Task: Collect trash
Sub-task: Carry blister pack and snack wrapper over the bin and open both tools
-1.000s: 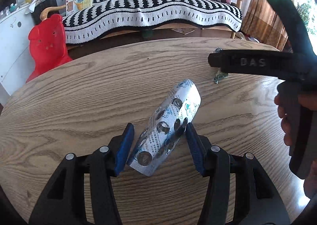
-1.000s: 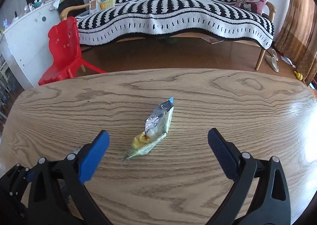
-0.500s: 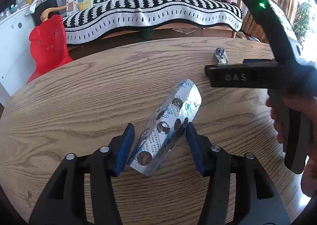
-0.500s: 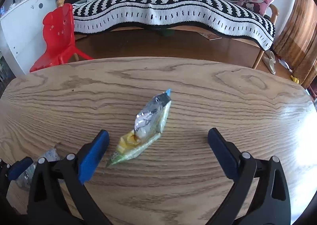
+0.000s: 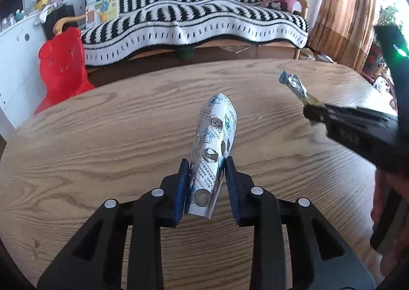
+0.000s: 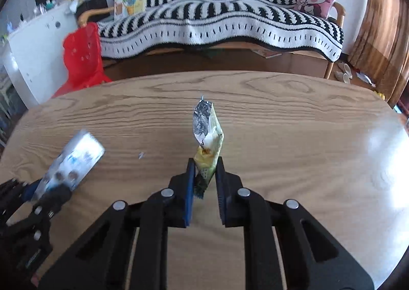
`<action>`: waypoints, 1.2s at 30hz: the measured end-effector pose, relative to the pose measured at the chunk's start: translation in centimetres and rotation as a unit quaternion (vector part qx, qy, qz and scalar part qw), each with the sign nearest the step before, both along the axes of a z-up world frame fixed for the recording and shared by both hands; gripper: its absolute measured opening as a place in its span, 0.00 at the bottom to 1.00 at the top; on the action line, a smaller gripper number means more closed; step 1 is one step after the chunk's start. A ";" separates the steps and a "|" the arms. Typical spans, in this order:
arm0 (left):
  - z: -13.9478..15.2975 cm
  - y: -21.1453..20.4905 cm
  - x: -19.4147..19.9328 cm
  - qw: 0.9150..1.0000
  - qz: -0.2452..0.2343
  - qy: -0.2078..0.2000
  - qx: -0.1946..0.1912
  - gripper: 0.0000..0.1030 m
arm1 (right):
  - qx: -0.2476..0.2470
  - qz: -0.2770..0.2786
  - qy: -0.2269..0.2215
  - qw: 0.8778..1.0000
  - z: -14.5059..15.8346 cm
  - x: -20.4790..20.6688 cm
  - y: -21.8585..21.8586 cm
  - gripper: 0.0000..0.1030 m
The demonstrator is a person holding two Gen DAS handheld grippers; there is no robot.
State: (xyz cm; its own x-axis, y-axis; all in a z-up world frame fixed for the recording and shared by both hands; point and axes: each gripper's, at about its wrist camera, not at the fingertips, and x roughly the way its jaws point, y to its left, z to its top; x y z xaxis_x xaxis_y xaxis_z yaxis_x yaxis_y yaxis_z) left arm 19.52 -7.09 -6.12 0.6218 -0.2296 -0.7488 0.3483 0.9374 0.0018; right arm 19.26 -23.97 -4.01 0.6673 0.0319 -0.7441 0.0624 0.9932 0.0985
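Note:
My left gripper (image 5: 206,165) is shut on a silver pill blister pack (image 5: 213,146) and holds it over the wooden table (image 5: 102,136). My right gripper (image 6: 205,164) is shut on a yellow-green snack wrapper (image 6: 207,137) with a silver torn top, which sticks up between the pads. In the left wrist view the right gripper (image 5: 313,111) comes in from the right with the wrapper (image 5: 294,84) in it. In the right wrist view the left gripper (image 6: 44,189) shows at the lower left holding the blister pack (image 6: 74,159).
A small scrap (image 6: 141,155) lies on the table (image 6: 294,136) between the two grippers. Beyond the far edge stand a red plastic chair (image 5: 61,72) and a sofa with a black-and-white striped cover (image 5: 191,19). Curtains (image 5: 345,8) hang at the right.
Both grippers have closed: the left onto the blister pack, the right from wide open onto the wrapper. Both items now stand straighter between the pads and seem lifted.

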 end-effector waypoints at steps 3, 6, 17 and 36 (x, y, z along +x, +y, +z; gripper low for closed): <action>1.0 -0.9 -1.0 1.000 -0.012 -0.008 -0.009 0.27 | 0.009 -0.003 -0.015 1.000 1.9 -4.1 -1.5 0.16; 2.6 -2.8 -3.2 0.999 -0.036 -0.020 -0.021 0.27 | 0.012 -0.024 -0.026 0.999 3.7 -9.6 -4.5 0.16; 6.5 -21.9 -22.2 0.961 -0.260 0.036 -0.084 0.27 | -0.012 -0.190 -0.030 0.981 7.9 -36.8 -20.4 0.16; -11.0 -38.3 -40.4 0.875 -0.431 0.213 0.050 0.28 | 0.258 -0.364 0.109 0.888 -11.5 -59.1 -34.4 0.16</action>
State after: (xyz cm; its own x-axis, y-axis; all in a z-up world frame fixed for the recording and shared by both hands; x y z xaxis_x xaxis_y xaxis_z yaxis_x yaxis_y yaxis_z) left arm -20.84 -45.37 -17.10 -0.0912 -0.3954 -0.9140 0.9150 0.3289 -0.2336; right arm -39.81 -58.38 -15.53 0.4924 0.0260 -0.8700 0.7431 0.5079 0.4357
